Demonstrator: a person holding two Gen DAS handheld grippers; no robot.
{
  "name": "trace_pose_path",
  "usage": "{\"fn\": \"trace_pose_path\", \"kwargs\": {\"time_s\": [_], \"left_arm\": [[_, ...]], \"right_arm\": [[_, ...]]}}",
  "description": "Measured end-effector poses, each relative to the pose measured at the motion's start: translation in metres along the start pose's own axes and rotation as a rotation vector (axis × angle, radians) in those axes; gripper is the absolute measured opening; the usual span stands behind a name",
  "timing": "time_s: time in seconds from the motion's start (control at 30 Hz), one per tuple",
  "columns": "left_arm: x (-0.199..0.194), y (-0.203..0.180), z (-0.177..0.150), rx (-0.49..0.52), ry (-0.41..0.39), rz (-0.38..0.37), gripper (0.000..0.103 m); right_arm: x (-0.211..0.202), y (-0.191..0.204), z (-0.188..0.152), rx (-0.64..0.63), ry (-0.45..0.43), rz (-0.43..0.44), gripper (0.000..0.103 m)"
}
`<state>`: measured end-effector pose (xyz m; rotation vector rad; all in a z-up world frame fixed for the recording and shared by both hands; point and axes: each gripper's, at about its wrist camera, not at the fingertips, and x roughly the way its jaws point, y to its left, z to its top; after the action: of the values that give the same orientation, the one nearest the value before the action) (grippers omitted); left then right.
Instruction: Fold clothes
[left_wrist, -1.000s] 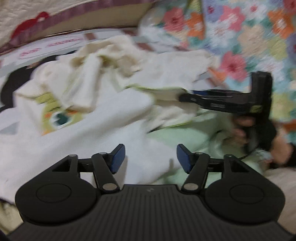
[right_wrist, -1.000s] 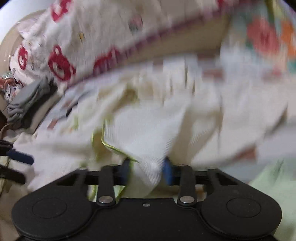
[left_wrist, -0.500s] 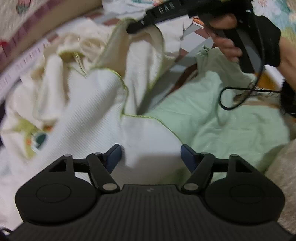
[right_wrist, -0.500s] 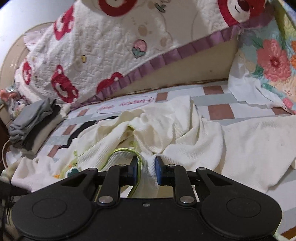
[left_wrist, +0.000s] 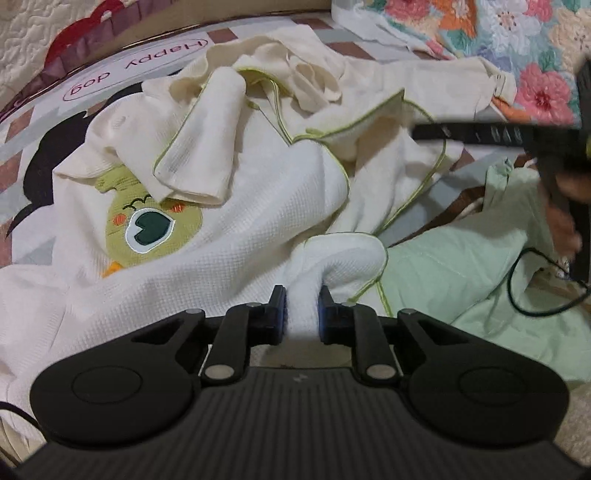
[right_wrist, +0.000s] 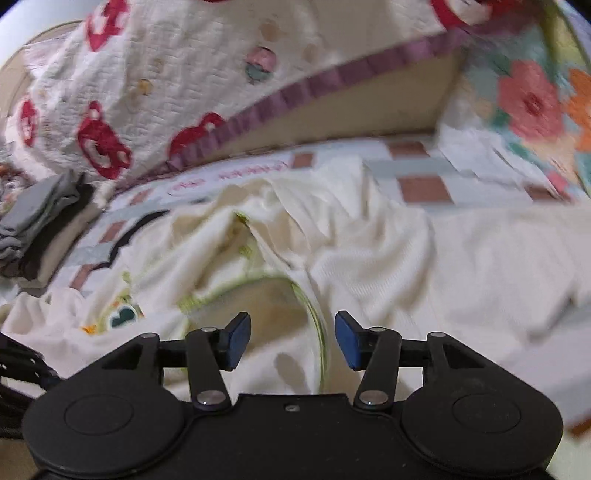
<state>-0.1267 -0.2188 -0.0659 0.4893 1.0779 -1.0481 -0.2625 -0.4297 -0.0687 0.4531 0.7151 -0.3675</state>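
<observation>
One cream waffle-knit top (left_wrist: 236, 206) with lime piping and a green cartoon patch (left_wrist: 147, 229) lies crumpled across the bed (left_wrist: 229, 37), a mint garment (left_wrist: 454, 266) beside it. Our left gripper (left_wrist: 300, 310) is closing, its blue pads pinching a bunched fold of the top's hem. Our right gripper (right_wrist: 292, 339) is opening above the piped edge, pads clear of the cloth, nothing held; its view is blurred.
</observation>
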Motion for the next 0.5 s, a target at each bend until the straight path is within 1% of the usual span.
{"fn": "trace_pose_path", "kwargs": {"time_s": [0.03, 0.07, 0.13, 0.17, 0.2, 0.3, 0.37, 0.4, 0.43, 0.47, 0.5], "left_arm": [[-0.004, 0.003, 0.0, -0.012, -0.02, -0.003, 0.016], [-0.007, 0.007, 0.001, -0.024, -0.04, -0.006, 0.016], [-0.011, 0.013, 0.002, -0.05, -0.065, -0.016, 0.016], [-0.011, 0.015, 0.002, -0.059, -0.068, -0.022, 0.016], [-0.01, 0.017, 0.002, -0.064, -0.068, -0.026, 0.016], [-0.009, 0.019, 0.0, -0.06, -0.066, -0.014, 0.015], [-0.011, 0.017, -0.003, -0.057, -0.076, -0.003, 0.015], [-0.014, 0.017, -0.005, -0.067, -0.085, -0.005, 0.015], [-0.017, 0.018, -0.007, -0.077, -0.095, -0.008, 0.014], [-0.021, 0.019, -0.009, -0.087, -0.105, -0.014, 0.014], [-0.026, 0.02, -0.009, -0.095, -0.114, -0.023, 0.014]], "right_arm": [[-0.006, -0.004, -0.007, 0.049, -0.003, -0.015, 0.058], [-0.011, -0.007, -0.015, 0.098, -0.006, -0.027, 0.062], [-0.015, -0.018, -0.027, 0.18, 0.007, 0.035, 0.064], [-0.012, -0.022, -0.033, 0.198, 0.018, 0.06, 0.064], [-0.007, -0.025, -0.036, 0.207, 0.035, 0.074, 0.064], [0.01, -0.029, -0.042, 0.246, 0.051, 0.11, 0.064], [0.025, -0.034, -0.045, 0.299, 0.038, 0.169, 0.064], [0.03, -0.033, -0.046, 0.311, 0.038, 0.178, 0.06], [0.036, -0.033, -0.047, 0.321, 0.037, 0.187, 0.05], [0.036, -0.028, -0.046, 0.295, 0.024, 0.196, 0.013], [0.027, -0.021, -0.043, 0.236, -0.012, 0.183, 0.007]]}}
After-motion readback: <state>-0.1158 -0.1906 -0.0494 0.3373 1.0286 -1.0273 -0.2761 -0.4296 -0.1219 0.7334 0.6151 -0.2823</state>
